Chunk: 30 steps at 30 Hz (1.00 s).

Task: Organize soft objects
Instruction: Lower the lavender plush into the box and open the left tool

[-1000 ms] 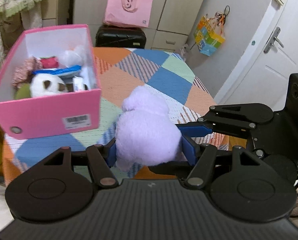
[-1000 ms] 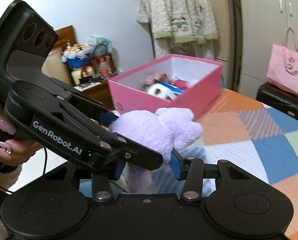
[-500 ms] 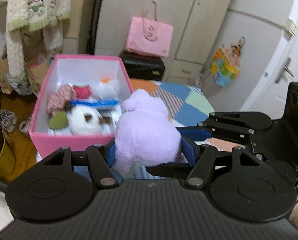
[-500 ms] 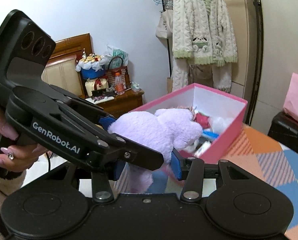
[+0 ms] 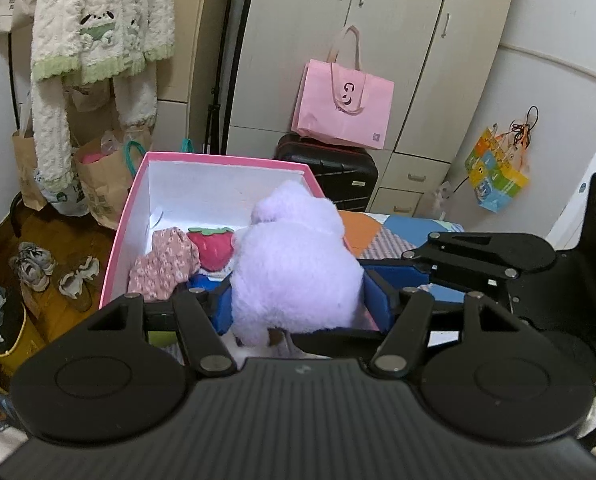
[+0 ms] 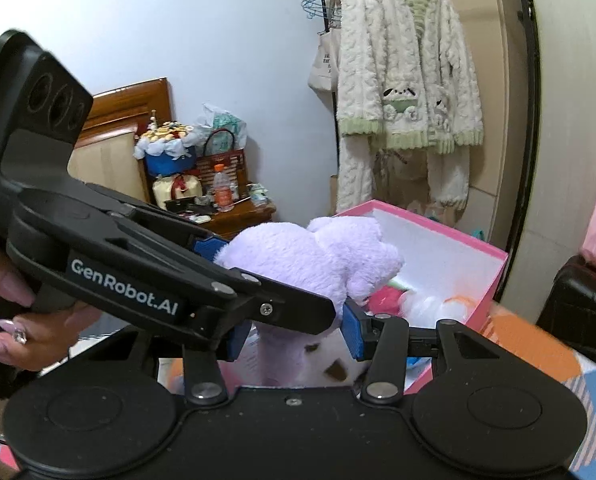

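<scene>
A lilac plush toy [image 5: 293, 264] is held in the air over the pink box [image 5: 125, 216]. My left gripper [image 5: 298, 304] is shut on its body, blue pads at both sides. My right gripper [image 6: 293, 328] is also shut on the same plush [image 6: 298, 256], crossing the left gripper. The box holds a strawberry plush [image 5: 211, 246], a pink floral cloth [image 5: 163, 268] and a white plush partly hidden under the lilac toy. The box shows in the right wrist view too [image 6: 494, 280].
The box stands on a table with a patchwork cloth [image 5: 402, 228]. Behind it are a black suitcase [image 5: 338, 172] with a pink bag [image 5: 342, 108], wardrobe doors, a hanging white robe [image 5: 93, 40], paper bags and shoes on the floor. A wooden nightstand [image 6: 225, 216] stands at left.
Both grippers have carried the lilac plush up off the table and leftward over the pink box. The plush now hangs above the toys inside.
</scene>
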### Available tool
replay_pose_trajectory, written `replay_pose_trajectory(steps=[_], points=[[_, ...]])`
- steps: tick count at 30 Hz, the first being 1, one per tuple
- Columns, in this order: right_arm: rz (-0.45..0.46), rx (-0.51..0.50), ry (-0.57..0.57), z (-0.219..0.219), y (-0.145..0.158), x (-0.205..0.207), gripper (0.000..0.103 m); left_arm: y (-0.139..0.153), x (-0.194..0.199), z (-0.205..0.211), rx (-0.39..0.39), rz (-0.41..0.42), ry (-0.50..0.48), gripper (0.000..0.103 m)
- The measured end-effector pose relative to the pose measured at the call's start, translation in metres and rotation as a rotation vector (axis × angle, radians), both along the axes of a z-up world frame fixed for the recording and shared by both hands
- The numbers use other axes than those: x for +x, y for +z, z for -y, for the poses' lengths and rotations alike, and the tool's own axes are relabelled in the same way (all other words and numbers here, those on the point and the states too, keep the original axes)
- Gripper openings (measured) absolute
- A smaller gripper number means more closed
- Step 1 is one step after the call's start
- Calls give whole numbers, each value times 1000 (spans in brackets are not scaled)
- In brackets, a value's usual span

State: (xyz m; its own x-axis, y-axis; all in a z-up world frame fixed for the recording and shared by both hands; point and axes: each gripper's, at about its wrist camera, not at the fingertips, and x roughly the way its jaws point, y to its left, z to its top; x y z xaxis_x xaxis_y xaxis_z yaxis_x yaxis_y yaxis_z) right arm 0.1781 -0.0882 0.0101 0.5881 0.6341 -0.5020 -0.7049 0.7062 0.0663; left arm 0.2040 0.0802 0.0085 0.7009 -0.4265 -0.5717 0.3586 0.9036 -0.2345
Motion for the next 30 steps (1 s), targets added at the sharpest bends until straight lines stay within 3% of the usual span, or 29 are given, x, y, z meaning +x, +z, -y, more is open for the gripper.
replay_pose_trajectory(steps=[5, 9, 19, 23, 24, 30], points=[[54, -104, -28, -18, -11, 6, 53, -17, 13, -3, 3, -19, 16, 63], [28, -140, -36, -25, -20, 19, 53, -29, 27, -4, 22, -39, 24, 63], [-46, -171, -18, -34, -40, 46, 53, -51, 55, -11, 36, -140, 80, 63], [-74, -149, -55, -33, -43, 53, 58, -55, 59, -19, -21, -166, 111, 69], [-66, -149, -73, -30, -42, 51, 65, -54, 57, -20, -22, -163, 113, 70], [-80, -116, -100, -14, -37, 36, 69, -43, 30, -20, 32, -97, 113, 73]])
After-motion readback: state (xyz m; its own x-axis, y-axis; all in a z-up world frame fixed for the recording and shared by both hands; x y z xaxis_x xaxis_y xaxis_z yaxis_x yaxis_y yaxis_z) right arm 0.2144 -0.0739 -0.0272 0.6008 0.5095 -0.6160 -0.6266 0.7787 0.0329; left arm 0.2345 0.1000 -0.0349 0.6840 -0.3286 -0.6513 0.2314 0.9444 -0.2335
